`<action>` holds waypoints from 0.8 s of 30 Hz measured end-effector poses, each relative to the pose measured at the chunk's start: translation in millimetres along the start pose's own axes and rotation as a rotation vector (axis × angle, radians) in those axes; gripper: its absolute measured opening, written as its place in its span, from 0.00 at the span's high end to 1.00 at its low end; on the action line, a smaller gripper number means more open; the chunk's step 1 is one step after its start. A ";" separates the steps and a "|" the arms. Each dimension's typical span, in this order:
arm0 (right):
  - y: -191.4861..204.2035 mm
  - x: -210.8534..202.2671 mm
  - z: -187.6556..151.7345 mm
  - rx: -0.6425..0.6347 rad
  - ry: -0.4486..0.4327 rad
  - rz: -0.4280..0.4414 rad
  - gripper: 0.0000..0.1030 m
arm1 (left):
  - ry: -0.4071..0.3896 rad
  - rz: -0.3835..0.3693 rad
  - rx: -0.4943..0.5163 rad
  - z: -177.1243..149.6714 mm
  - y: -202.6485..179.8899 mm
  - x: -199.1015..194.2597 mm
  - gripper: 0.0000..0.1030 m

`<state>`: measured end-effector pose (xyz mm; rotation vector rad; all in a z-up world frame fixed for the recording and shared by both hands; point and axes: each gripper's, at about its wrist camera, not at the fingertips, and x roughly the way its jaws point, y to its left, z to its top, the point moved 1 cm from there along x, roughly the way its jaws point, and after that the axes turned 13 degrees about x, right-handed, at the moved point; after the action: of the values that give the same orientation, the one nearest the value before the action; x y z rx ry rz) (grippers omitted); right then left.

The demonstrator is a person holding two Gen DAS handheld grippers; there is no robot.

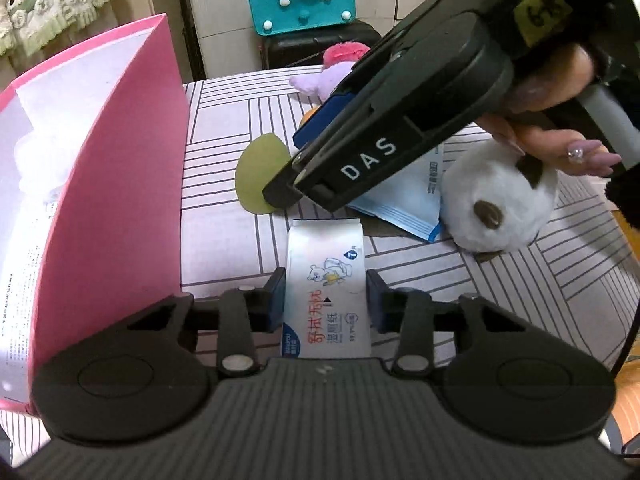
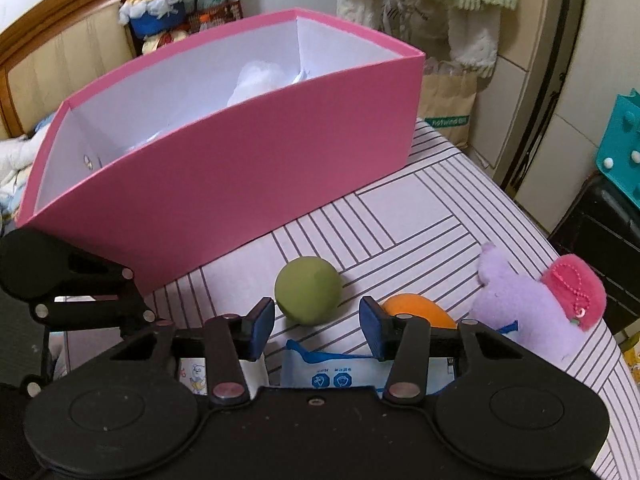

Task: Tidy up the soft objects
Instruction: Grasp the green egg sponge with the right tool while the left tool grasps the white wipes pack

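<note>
Already the left gripper clasps the wet-wipe packet lengthwise between its pads — the unclenched right gripper faces the green ball just ahead.

Soft indoor light, faint shadows, sharp focus — fisheye-bent edges

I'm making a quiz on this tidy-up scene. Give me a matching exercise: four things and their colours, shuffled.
Things:
1. storage box
2. ball
3. wet wipes packet
4. plush elephant

Colours:
A. olive green
B. lilac with a pink ear
C. pink outside, white inside
D. white with a cartoon bear

Pairs: 1-C, 2-A, 3-D, 4-B
</note>
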<state>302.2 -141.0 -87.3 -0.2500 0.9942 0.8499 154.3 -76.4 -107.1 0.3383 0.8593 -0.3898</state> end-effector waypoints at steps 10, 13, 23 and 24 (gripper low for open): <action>10.8 0.3 6.0 0.008 0.001 -0.037 0.63 | -0.014 0.002 0.009 -2.8 -1.1 -3.2 0.62; 13.0 -17.4 2.7 0.046 -0.024 -0.023 0.63 | -0.010 -0.006 0.014 -3.4 -0.8 -5.5 0.62; 33.9 -71.8 -32.0 0.116 -0.077 -0.048 0.63 | -0.022 0.001 0.053 -2.0 -2.0 -17.9 0.63; 36.5 -76.0 -35.2 0.118 -0.080 -0.050 0.63 | -0.027 0.003 0.056 -1.7 -2.1 -21.0 0.63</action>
<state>233.4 -175.0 -37.8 -0.1384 0.9557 0.7476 139.7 -73.5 -92.0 0.3850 0.8227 -0.4152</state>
